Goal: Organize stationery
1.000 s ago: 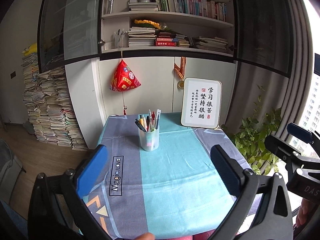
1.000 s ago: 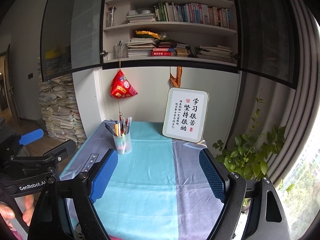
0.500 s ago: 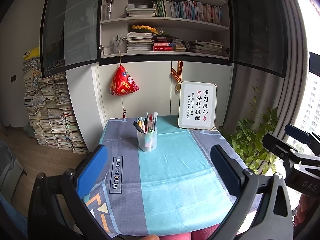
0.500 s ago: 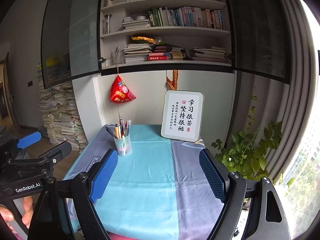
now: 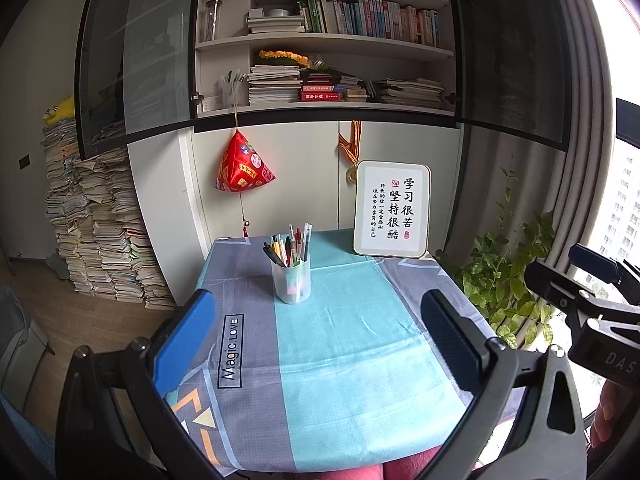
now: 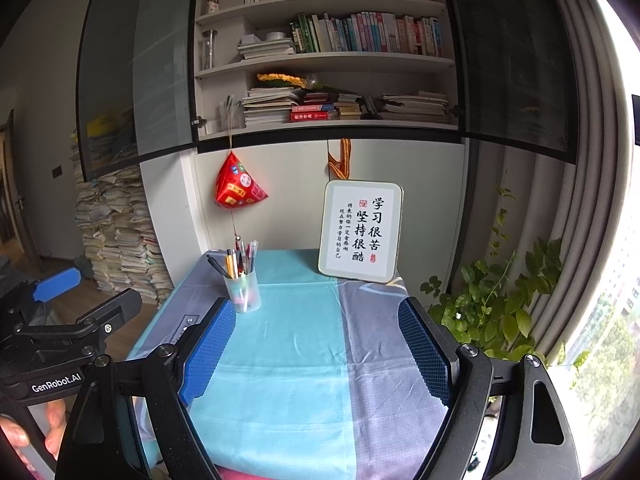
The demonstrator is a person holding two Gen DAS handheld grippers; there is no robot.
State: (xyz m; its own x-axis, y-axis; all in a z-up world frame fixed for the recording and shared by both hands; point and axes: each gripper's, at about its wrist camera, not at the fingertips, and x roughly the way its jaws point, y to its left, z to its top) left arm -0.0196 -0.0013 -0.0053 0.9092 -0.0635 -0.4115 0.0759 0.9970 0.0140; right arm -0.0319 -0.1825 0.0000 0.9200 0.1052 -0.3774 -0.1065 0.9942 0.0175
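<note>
A translucent pen cup (image 5: pixel 291 282) holding several pens (image 5: pixel 290 246) stands upright toward the far left of a small table with a teal and grey cloth (image 5: pixel 340 352). It also shows in the right wrist view (image 6: pixel 243 292). My left gripper (image 5: pixel 316 320) is open and empty, held back over the table's near edge. My right gripper (image 6: pixel 316 332) is open and empty, also held back near the front edge. Each gripper shows at the side of the other's view.
A framed calligraphy sign (image 5: pixel 392 210) leans at the table's back right. A red hanging ornament (image 5: pixel 244 168) dangles behind the cup. A bookcase (image 5: pixel 328 36) rises behind, paper stacks (image 5: pixel 96 216) stand left, a potted plant (image 5: pixel 508 276) stands right.
Both grippers have pulled back and risen slightly, so the table and cup look smaller and farther away. Both stay open and empty.
</note>
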